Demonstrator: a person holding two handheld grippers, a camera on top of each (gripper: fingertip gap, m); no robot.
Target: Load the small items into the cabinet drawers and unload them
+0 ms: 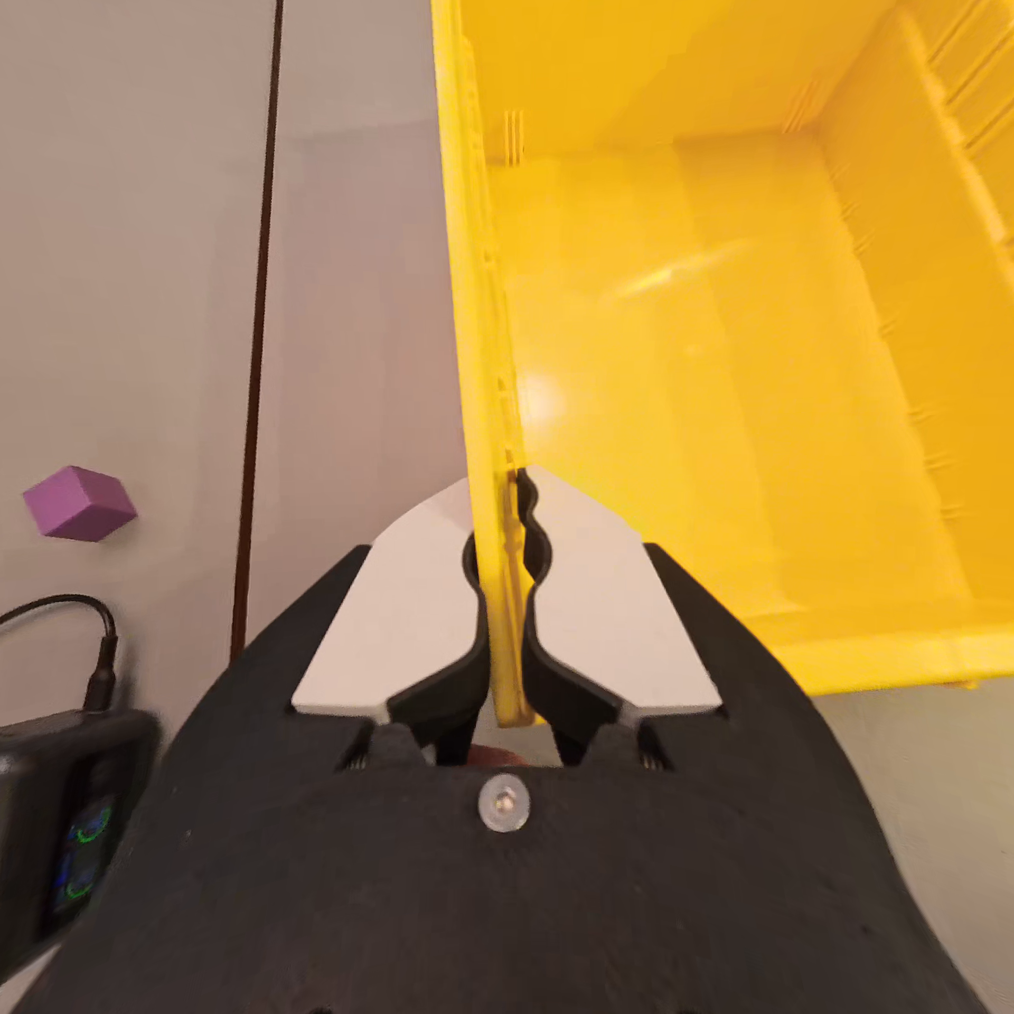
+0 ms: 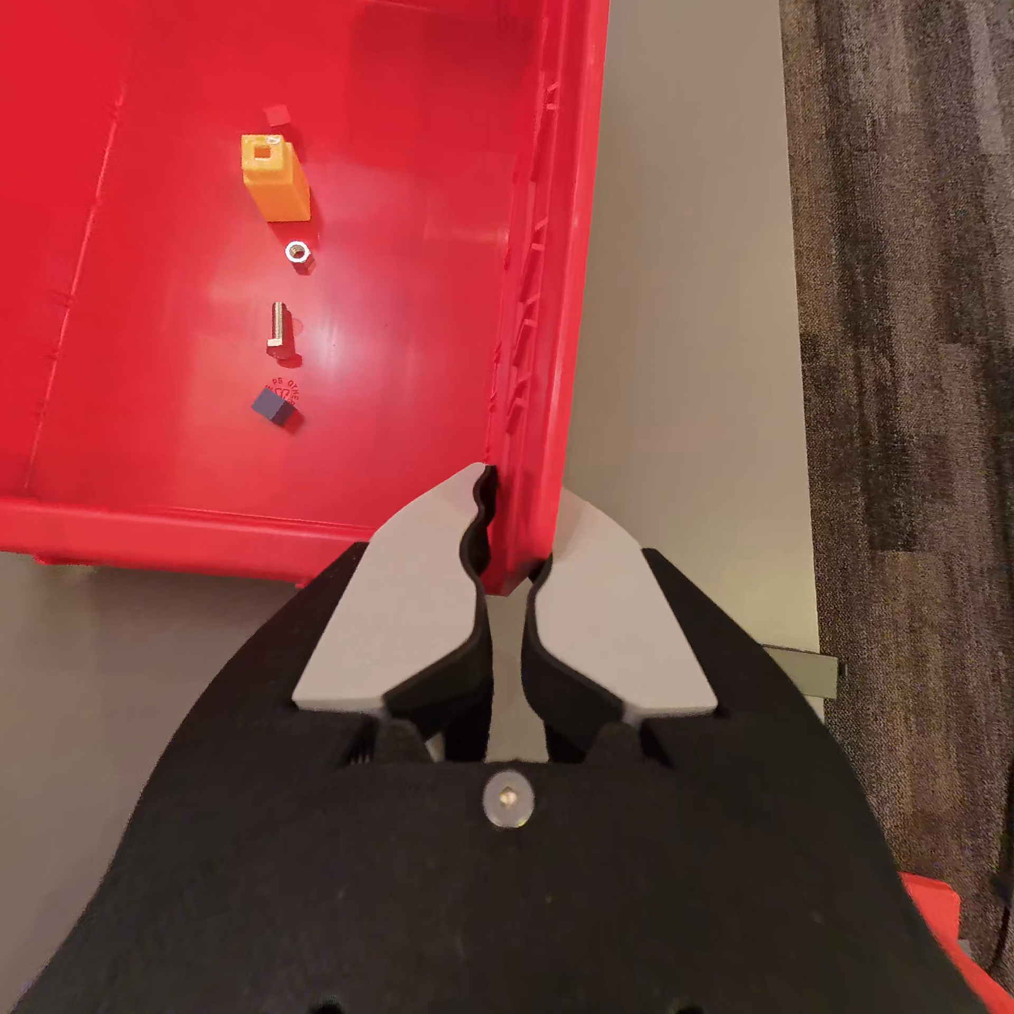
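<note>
While the left gripper (image 1: 507,554) pinches the thin side wall of the yellow drawer (image 1: 741,340), its grey, wavy-edged fingers (image 1: 411,603) are nearly closed, one inside the wall and one outside. That drawer is smooth, glossy moulded plastic, a deep rectangular tub whose long axis runs toward 12 o'clock. At 9 o'clock a matte purple cube (image 1: 79,503) sits well apart on the pale table (image 1: 137,219), and a black device (image 1: 60,812) with a plugged-in cable lies at 8 o'clock.

The right gripper (image 2: 518,527) straddles the ribbed right wall of the red drawer (image 2: 384,164) at its near corner, closed narrowly on it. Lined up toward 12 o'clock on the shiny red floor are a dark blue cube (image 2: 272,407), a steel bolt (image 2: 277,325) lying lengthwise with its head nearest, a hexagonal nut (image 2: 298,253), an orange block (image 2: 276,178) with a square hole, and a small red cube (image 2: 276,115). Grey carpet (image 2: 905,384) fills 3 o'clock.
</note>
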